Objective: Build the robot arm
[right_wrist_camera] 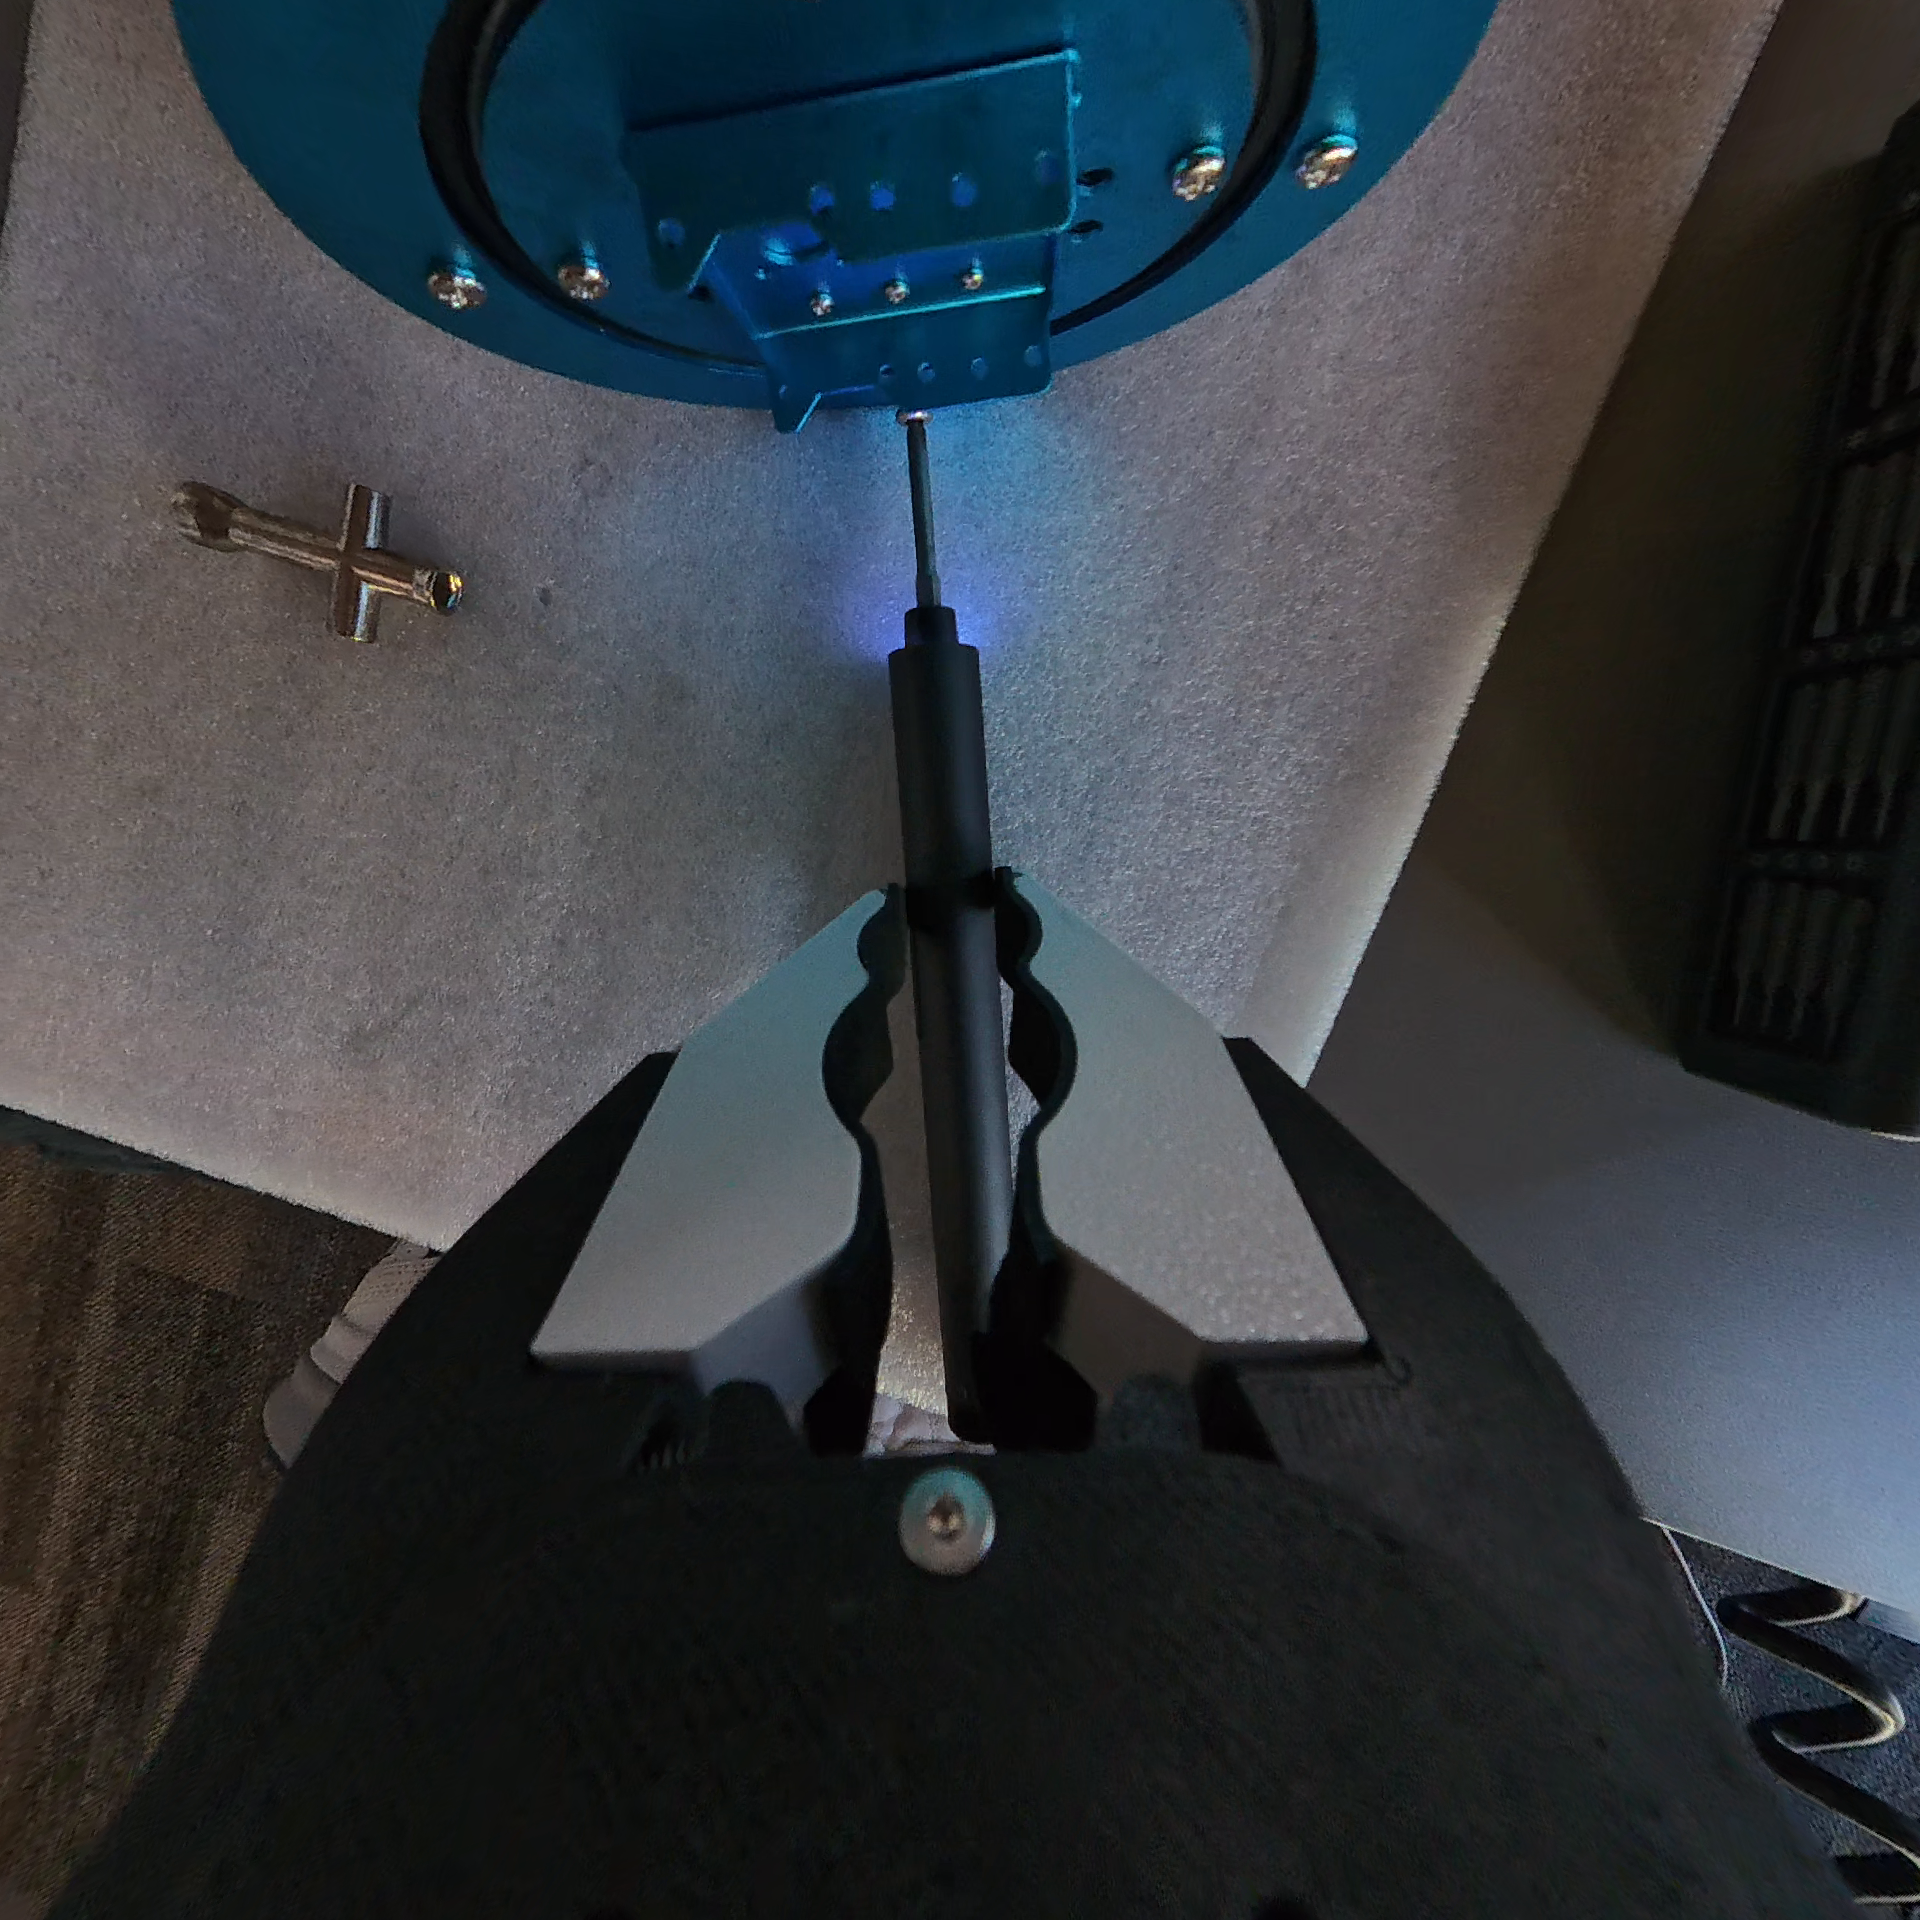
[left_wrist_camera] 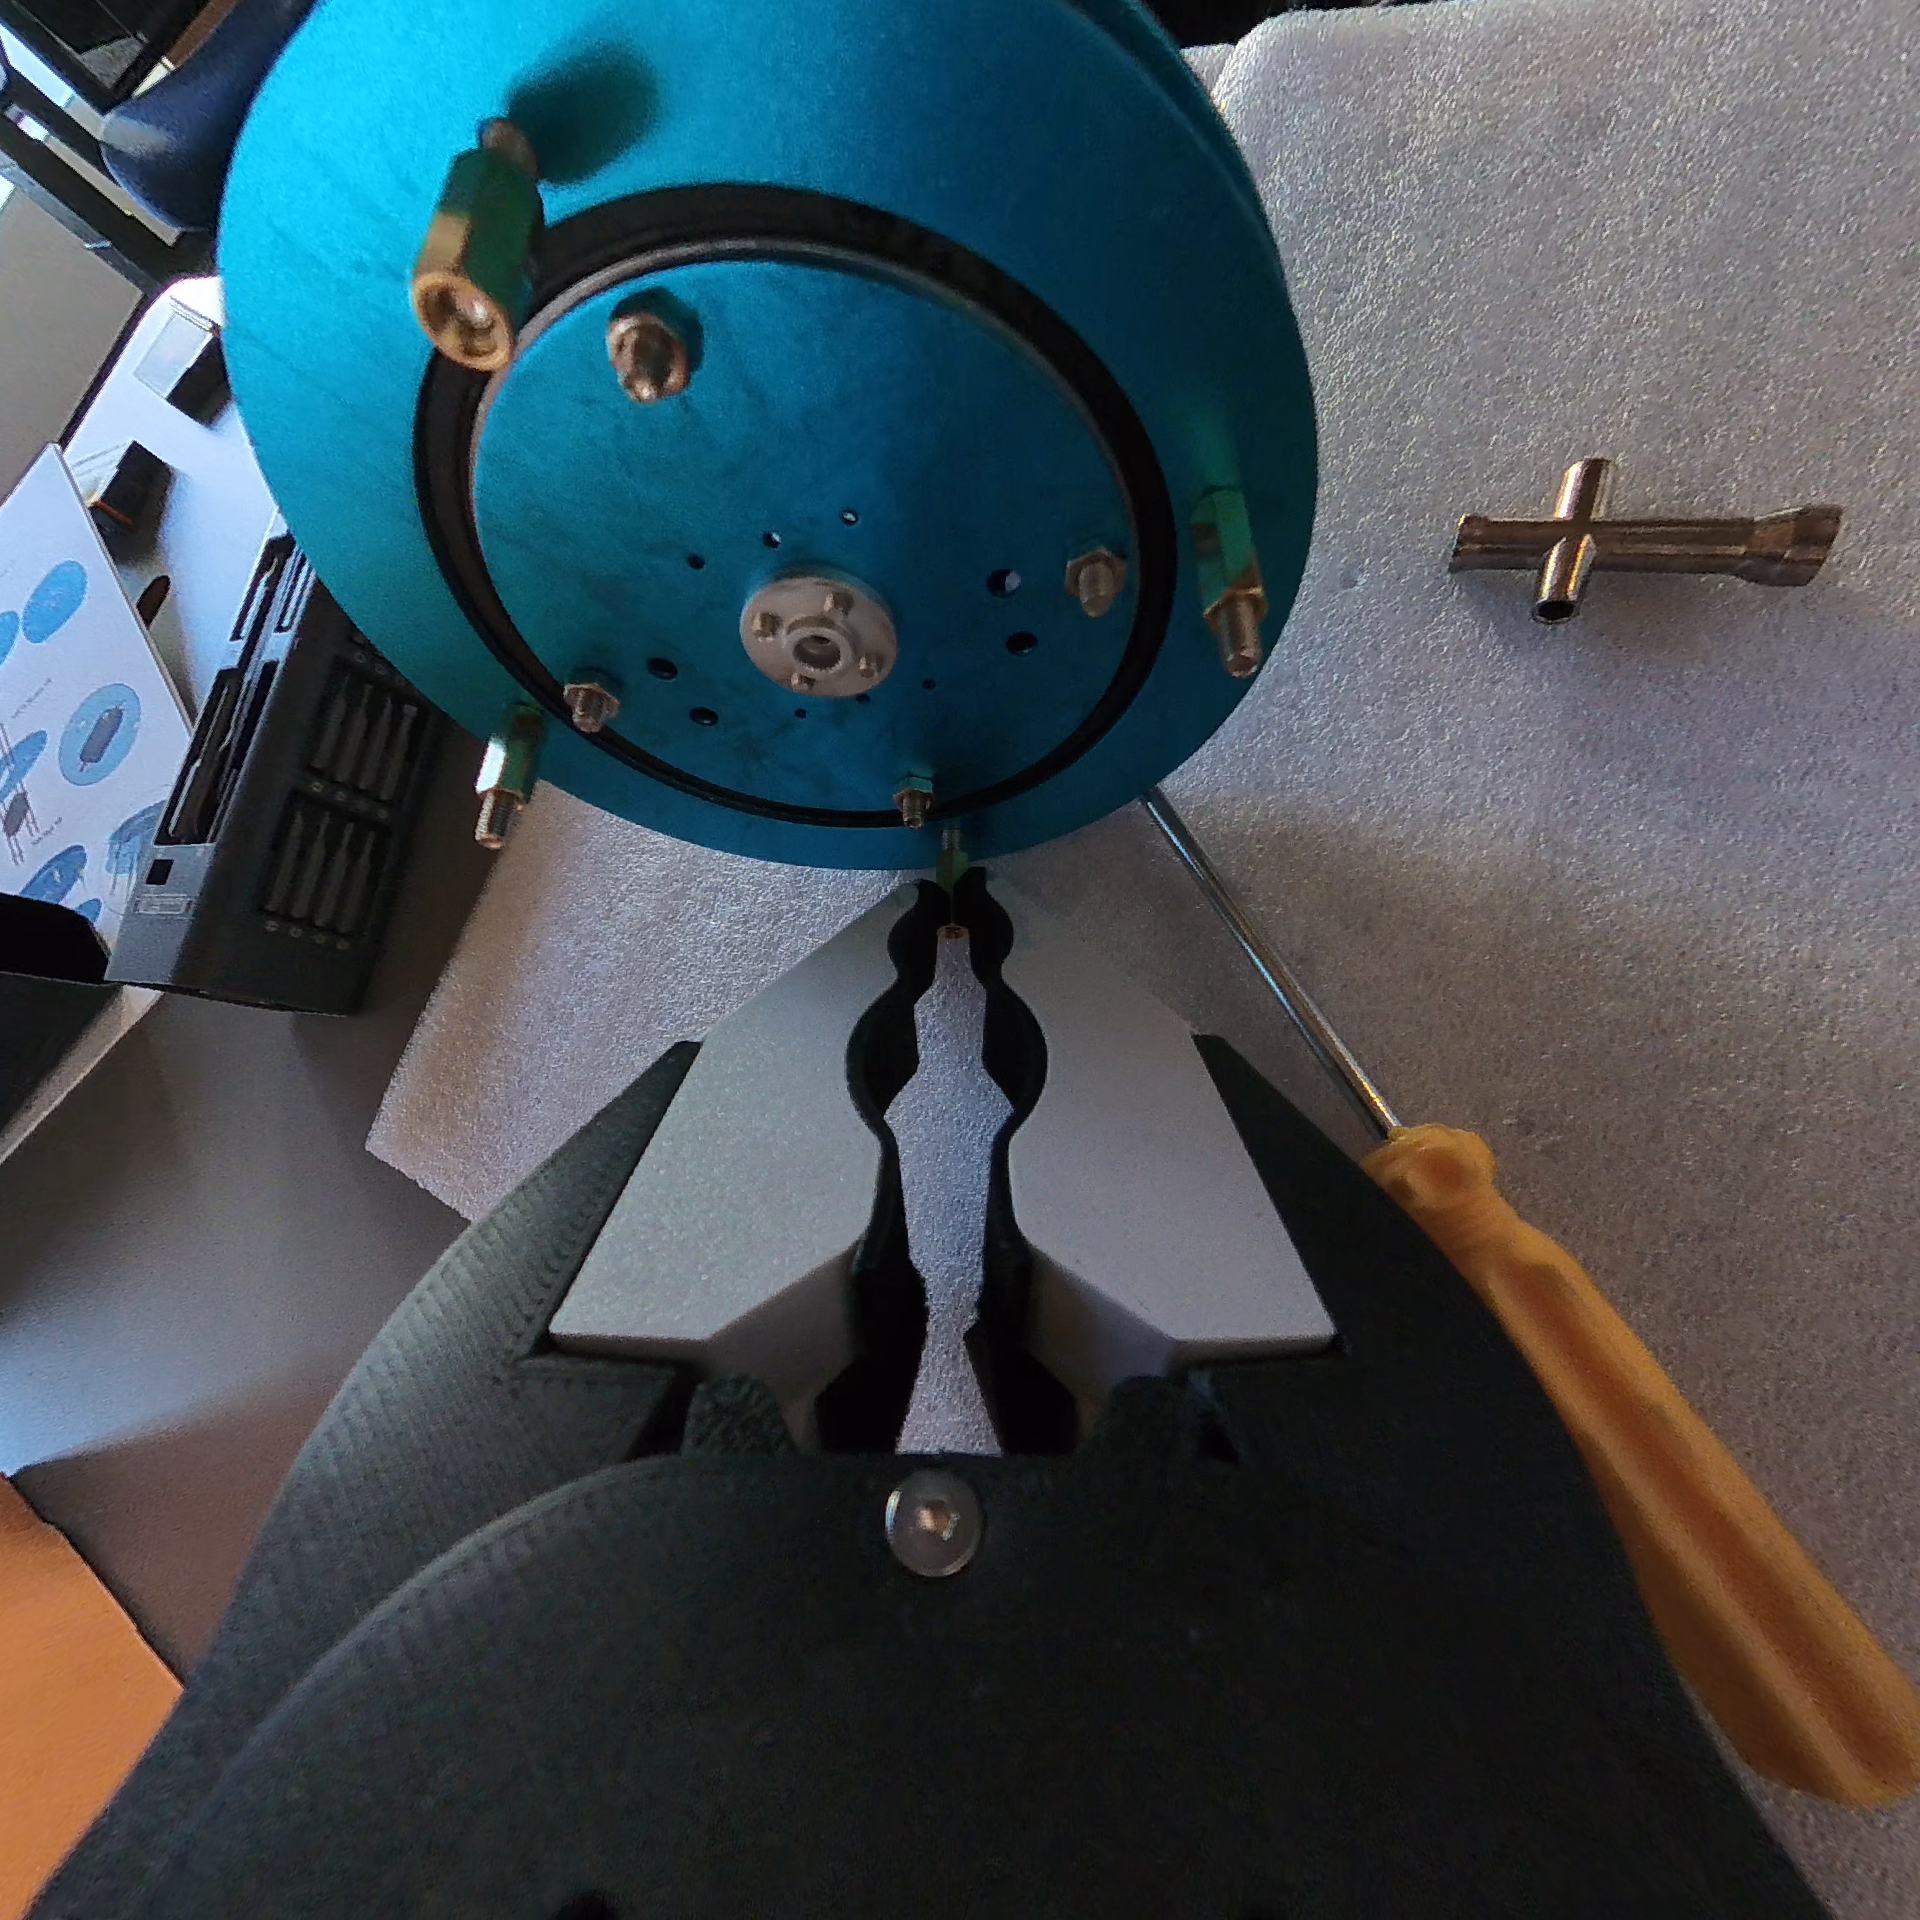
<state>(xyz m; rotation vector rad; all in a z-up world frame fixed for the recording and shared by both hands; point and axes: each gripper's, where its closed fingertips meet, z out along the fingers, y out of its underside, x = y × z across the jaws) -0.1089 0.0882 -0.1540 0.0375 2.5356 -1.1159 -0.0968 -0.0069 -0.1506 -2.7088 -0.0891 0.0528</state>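
Left gripper (left_wrist_camera: 952,914) fingers are pinching a small green-and-brass standoff (left_wrist_camera: 952,883) at the rim of the round teal metal disc assembly (left_wrist_camera: 810,457), tilted up just past the fingertips. Right gripper (right_wrist_camera: 951,899) fingers are clamping a slim dark electric screwdriver (right_wrist_camera: 940,769), its bit touching a silver screw (right_wrist_camera: 914,417) under the disc's teal bracket (right_wrist_camera: 914,353). Other standoffs and screws are already sitting in place. A yellow-handled screwdriver (left_wrist_camera: 1621,1382) is lying right of the left fingers on the grey foam surface (left_wrist_camera: 1558,935).

The printed sheet (left_wrist_camera: 73,707) bears writing (too small to read).
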